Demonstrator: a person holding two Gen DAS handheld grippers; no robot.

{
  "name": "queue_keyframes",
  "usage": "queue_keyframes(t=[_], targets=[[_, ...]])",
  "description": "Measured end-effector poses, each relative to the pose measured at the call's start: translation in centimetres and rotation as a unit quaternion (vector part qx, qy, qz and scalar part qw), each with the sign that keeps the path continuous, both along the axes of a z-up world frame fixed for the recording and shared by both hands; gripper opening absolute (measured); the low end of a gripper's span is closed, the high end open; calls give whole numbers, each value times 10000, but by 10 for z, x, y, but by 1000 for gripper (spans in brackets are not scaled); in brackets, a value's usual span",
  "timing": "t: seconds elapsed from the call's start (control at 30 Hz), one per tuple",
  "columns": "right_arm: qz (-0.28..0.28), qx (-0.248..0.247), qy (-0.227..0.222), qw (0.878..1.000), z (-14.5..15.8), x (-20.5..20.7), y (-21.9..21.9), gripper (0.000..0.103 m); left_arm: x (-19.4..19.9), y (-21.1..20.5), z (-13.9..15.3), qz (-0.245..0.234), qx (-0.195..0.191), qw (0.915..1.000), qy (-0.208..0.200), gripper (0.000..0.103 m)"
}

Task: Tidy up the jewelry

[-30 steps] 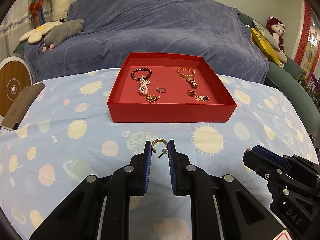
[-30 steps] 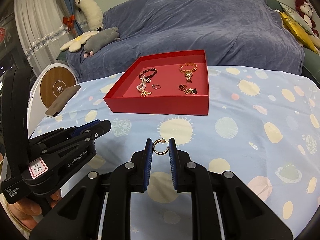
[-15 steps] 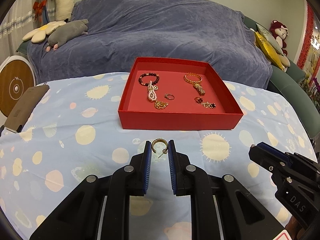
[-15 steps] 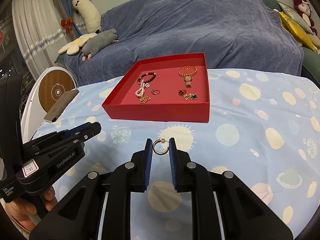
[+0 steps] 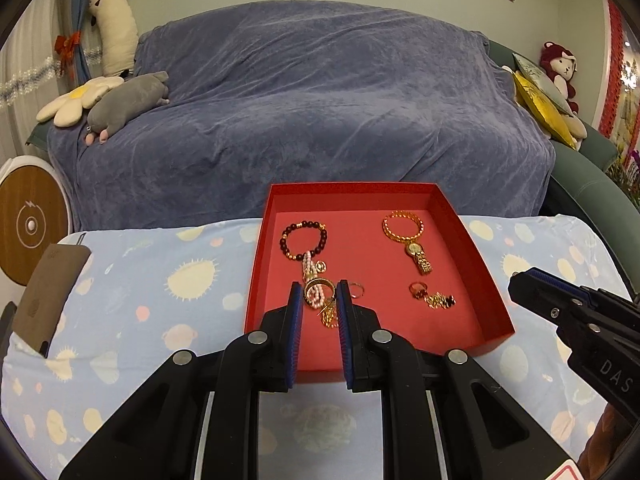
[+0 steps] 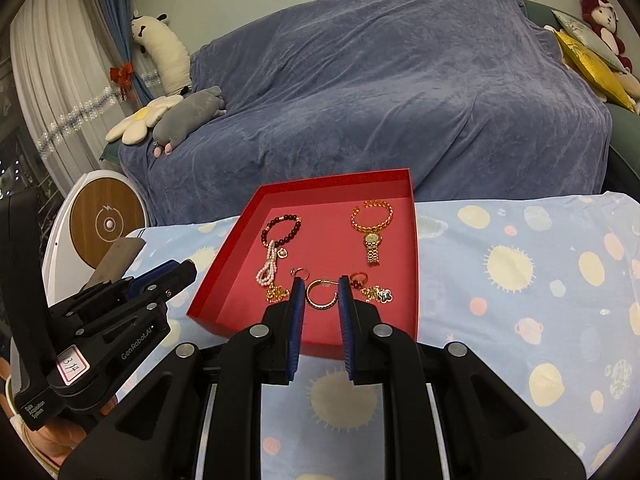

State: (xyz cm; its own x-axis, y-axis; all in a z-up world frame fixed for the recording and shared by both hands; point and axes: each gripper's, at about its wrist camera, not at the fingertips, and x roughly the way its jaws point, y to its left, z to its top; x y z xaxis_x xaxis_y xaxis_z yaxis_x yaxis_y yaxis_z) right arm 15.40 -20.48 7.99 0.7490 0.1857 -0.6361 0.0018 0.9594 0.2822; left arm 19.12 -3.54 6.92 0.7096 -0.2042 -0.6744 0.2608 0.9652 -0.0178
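A red tray (image 5: 486, 288) (image 6: 414, 264) on the spotted tablecloth holds a dark bead bracelet (image 5: 303, 240) (image 6: 280, 230), a pearl strand (image 6: 267, 270), a gold watch (image 5: 416, 254) (image 6: 372, 244), a small ring (image 5: 357, 290) (image 6: 300, 273) and a flower chain (image 5: 436, 300) (image 6: 378, 294). My left gripper (image 5: 319, 294) is shut on a gold hoop earring (image 5: 319, 289), above the tray's near left part. My right gripper (image 6: 322, 294) is shut on a second gold hoop earring (image 6: 321, 298), above the tray's near middle.
A sofa under a blue throw (image 5: 312, 112) stands behind the table, with plush toys (image 5: 124, 106) at its left end. A brown pouch (image 5: 48, 296) lies at the table's left edge. A round white and wood device (image 6: 106, 222) stands left of it.
Both grippers have moved forward from over the tablecloth to over the red tray, each still holding its hoop earring.
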Motion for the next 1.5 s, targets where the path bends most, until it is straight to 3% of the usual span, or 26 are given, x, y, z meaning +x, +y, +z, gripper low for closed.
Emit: queue_keyframes(t=[0.37, 0.97, 1.3, 1.5], targets=[[-118, -66, 303, 9994, -34, 59, -10, 16, 57, -16, -29, 159, 101, 9997, 144, 14], [-4, -228, 492, 9985, -67, 100, -4, 16, 102, -34, -67, 188, 279, 9988, 349, 15], [-36, -245, 348, 9991, -53, 88, -4, 17, 94, -26, -56, 293, 303, 9989, 223, 45], [-65, -157, 194, 9997, -26, 50, -10, 21, 60, -7, -34, 355, 265, 9990, 82, 51]])
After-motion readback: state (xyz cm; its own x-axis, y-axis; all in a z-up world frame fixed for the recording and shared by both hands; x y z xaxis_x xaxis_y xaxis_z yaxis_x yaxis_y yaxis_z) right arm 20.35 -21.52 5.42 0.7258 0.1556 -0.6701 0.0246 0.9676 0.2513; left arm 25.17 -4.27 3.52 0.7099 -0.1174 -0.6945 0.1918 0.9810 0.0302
